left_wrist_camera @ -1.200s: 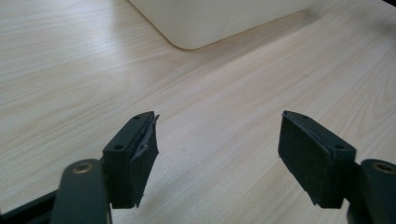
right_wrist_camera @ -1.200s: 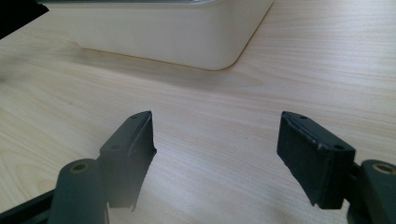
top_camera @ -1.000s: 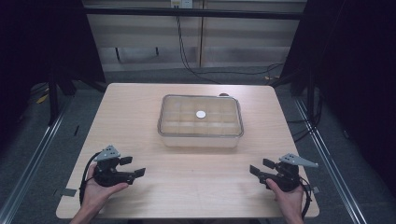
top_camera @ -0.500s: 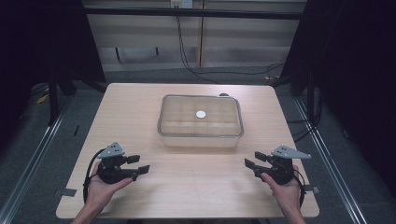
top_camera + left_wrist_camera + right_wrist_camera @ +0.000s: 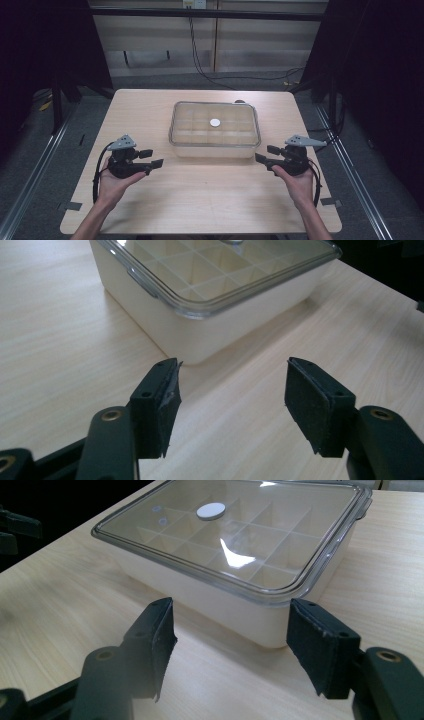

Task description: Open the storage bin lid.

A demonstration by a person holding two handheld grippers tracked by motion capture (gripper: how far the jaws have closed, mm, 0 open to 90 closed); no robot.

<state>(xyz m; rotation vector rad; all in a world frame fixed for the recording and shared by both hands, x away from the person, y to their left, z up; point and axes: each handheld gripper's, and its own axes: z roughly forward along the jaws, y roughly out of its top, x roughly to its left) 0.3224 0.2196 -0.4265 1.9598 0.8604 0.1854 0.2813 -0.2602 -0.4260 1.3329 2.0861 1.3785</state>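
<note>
We are closing in on the lidded compartment box (image 5: pixel 215 130) with the left gripper (image 5: pixel 153 158) and right gripper (image 5: pixel 265 154), jaws parted and empty, the right's having just widened; next we must seat them on its ends.

The table (image 5: pixel 200 200) is pale wood, with a fine light-brown grain running in streaks. Ahead of both grippers stands the box (image 5: pixel 215 150) — cream-white walls, a grid of cream dividers inside — under a clear lid (image 5: pixel 240 545) with a greyish rim and a white round disc (image 5: pixel 215 122) at its middle. The left gripper (image 5: pixel 152 158) is black with a grey plate on top; the right gripper (image 5: pixel 266 154) is likewise black and grey-plated. In the gripper views the pads (image 5: pixel 320 405) are matt black, with brass-coloured rivets behind them. Beyond the table the floor (image 5: pixel 45 150) is dark grey.
</note>
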